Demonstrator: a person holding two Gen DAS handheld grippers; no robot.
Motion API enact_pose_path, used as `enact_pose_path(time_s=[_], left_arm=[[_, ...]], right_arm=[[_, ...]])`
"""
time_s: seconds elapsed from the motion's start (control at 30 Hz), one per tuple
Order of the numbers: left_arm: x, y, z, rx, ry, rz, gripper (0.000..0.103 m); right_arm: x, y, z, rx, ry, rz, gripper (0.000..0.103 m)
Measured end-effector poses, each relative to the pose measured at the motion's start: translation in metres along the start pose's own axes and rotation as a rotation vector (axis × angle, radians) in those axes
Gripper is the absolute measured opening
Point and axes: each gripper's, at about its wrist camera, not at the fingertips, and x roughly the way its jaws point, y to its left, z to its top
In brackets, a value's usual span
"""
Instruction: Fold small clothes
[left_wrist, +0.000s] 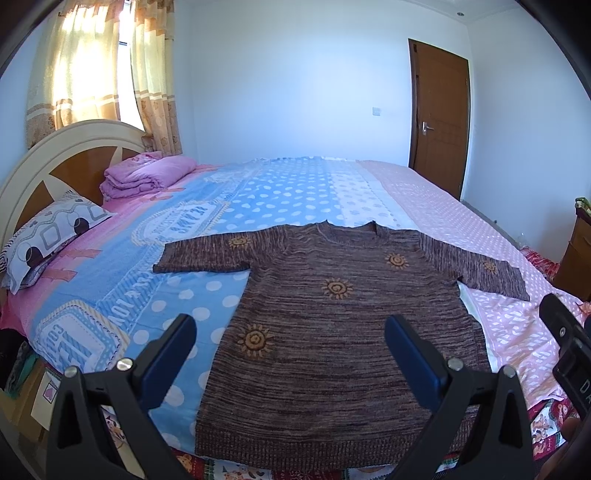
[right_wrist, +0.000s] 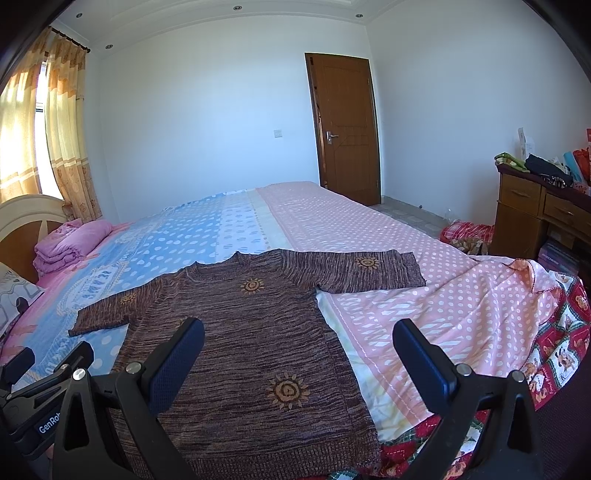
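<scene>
The left claw (left_wrist: 290, 336) is built of matte black plastic: two triangular arms, each with a cut-out triangular window, carrying long fingers faced with dark navy pads (left_wrist: 410, 354). A round silver screw head sits at each arm joint, two per side, four in all. The right claw (right_wrist: 297, 341) has the same make; its navy pads (right_wrist: 177, 365) show a fine waffle texture. In the right wrist view, at 8 o'clock, the other claw's black body bears white lettering reading "GenRob", cut off. In the left wrist view, at 4 o'clock, a black housing shows white letters "DA", with a blurred patch of skin below.
</scene>
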Motion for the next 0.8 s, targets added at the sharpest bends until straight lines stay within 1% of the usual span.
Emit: enact_pose_path(time_s=[0.23,0.47,0.67,0.7,0.77,0.8], left_arm=[[0.002,-0.001,-0.002,0.001,0.008,-0.003,0.103],[0.016,-0.004,0.000,0.010,0.023,-0.008,0.103],[0.042,-0.004,0.004,0.026,0.045,-0.012,0.103],[0.054,-0.004,0.007,0.036,0.051,-0.021,0.103],[0.063,-0.003,0.010,0.045,0.060,-0.031,0.103],[0.075,-0.001,0.014,0.054,0.071,-0.045,0.103]], right_arm=[[0.001,0.002,0.000,0.001,0.006,-0.002,0.102],[0.006,0.001,0.000,-0.011,-0.002,-0.013,0.102],[0.022,-0.005,0.004,-0.034,-0.008,-0.056,0.102],[0.028,-0.007,0.006,-0.039,-0.005,-0.067,0.102],[0.040,-0.013,0.011,-0.047,0.005,-0.093,0.102],[0.047,-0.017,0.013,-0.049,0.010,-0.105,0.102]])
